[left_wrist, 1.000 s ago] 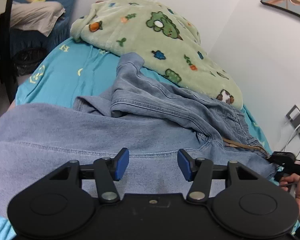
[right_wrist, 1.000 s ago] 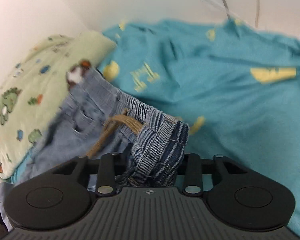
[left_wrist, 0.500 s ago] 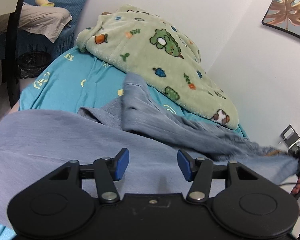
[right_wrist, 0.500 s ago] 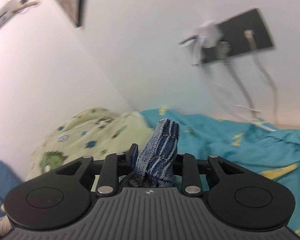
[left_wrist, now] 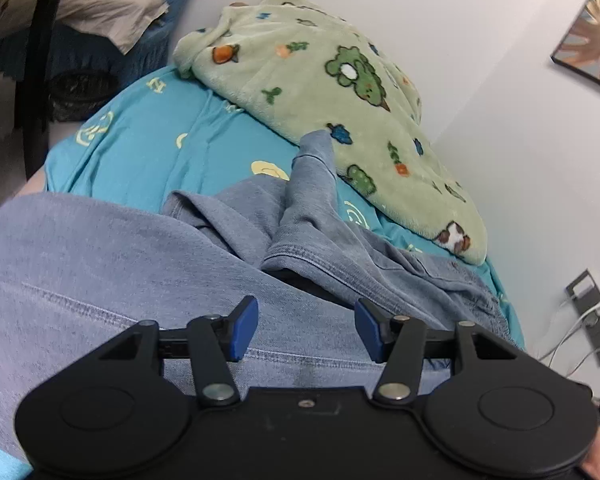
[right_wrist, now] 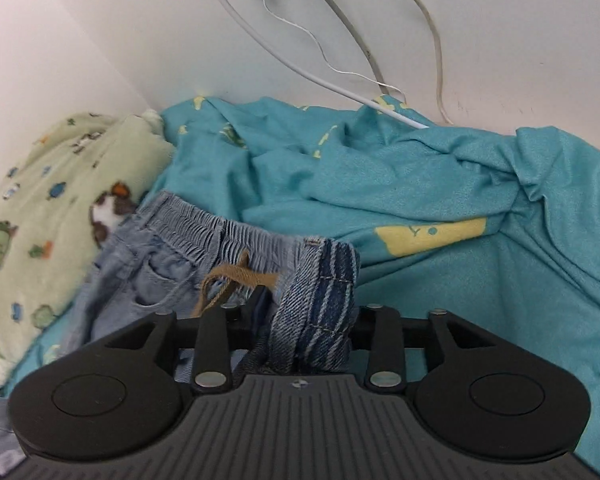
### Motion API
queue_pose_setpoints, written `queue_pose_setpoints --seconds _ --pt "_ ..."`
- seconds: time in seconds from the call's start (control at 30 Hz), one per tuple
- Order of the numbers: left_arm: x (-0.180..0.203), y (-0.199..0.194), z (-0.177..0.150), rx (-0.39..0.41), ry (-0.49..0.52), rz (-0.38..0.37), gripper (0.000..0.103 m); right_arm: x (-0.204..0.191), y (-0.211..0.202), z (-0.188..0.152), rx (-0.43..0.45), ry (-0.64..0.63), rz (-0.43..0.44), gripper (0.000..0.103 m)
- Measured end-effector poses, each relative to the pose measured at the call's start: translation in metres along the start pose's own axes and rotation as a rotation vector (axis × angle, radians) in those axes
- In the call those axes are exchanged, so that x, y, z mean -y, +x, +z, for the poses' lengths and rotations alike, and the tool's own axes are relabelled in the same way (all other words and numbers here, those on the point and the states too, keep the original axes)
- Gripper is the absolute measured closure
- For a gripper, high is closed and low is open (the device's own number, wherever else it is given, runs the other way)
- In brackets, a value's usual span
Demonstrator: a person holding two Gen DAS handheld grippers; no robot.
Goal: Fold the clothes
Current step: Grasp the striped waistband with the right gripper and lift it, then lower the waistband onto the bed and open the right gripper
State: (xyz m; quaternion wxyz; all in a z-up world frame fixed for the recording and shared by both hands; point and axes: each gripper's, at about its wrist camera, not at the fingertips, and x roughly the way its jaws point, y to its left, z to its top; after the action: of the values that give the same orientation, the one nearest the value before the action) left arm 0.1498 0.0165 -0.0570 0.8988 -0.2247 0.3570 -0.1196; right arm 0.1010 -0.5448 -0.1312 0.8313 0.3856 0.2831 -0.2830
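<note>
We see no readable writing on the jeans (left_wrist: 100, 264). Our left gripper (left_wrist: 306, 330) hovers released over them. Our right gripper (right_wrist: 296, 320) is opening, waistband (right_wrist: 316, 300) between its fingers.

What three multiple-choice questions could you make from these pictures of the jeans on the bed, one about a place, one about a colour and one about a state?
1. Where does the green cartoon blanket lie?
A. along the wall side of the bed
B. on the floor
C. over the jeans' waistband

2. What colour is the drawstring at the jeans' waistband?
A. white
B. tan
C. red

3. How do the left gripper's jaws stand?
A. apart, nothing between them
B. clamped on the blanket
C. clamped on the sheet

Answers:
1. A, it sits on the teal sheet against the wall.
2. B, a tan cord is knotted at the elastic waist.
3. A, the blue pads stand apart above the denim.
</note>
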Motion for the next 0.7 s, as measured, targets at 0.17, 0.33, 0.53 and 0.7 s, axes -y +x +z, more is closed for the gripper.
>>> queue_pose_setpoints --seconds 0.17,0.33,0.53,0.7 --pt "0.002 -0.008 0.002 0.031 0.026 0.005 0.052 -0.007 -0.048 -0.003 0.099 -0.011 -0.039 0.039" --pt "0.007 -0.015 0.0 0.047 0.052 -0.016 0.052 -0.036 -0.088 -0.021 0.155 -0.098 0.079 0.039" --pt "0.008 -0.019 -0.001 0.052 0.066 -0.014 0.052 -0.095 -0.106 -0.084 0.087 -0.298 0.248 0.039" --pt "0.005 -0.02 -0.002 0.049 0.063 -0.005 0.052 -0.138 -0.1 -0.145 -0.017 -0.472 0.345 0.041"
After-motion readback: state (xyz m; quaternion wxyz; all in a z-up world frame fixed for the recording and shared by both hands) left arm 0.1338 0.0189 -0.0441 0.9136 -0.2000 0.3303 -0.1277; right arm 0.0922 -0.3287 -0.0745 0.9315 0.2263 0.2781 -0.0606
